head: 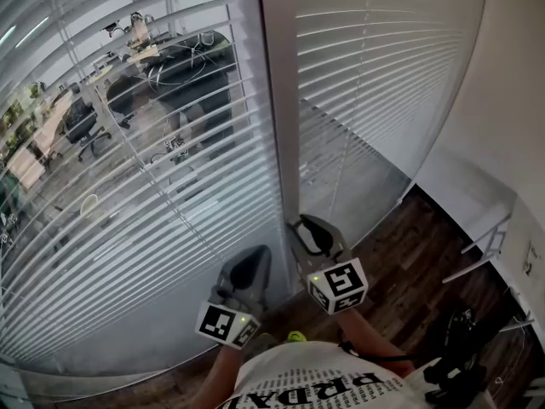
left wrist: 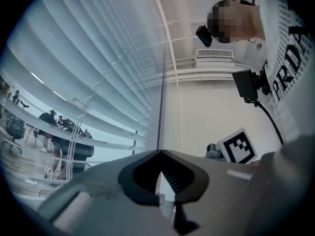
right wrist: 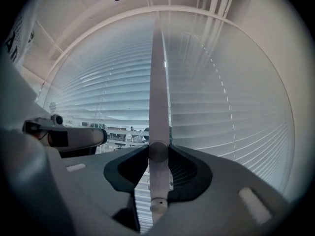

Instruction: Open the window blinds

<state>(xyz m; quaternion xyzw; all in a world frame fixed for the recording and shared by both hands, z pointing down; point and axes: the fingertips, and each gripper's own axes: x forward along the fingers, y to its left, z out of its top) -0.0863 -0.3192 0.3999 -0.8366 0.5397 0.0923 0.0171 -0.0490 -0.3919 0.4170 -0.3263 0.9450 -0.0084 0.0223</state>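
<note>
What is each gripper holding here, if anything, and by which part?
The right gripper is closed on the blinds' white tilt wand, near its lower end. The left gripper is shut and holds nothing.

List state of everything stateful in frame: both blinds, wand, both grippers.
Left blind: lowered, slats tilted open, office visible through them.
Right blind: lowered, slats nearly shut.
Wand: hanging upright between the right gripper's jaws.
Right gripper: shut on the wand.
Left gripper: shut, nothing held.
</note>
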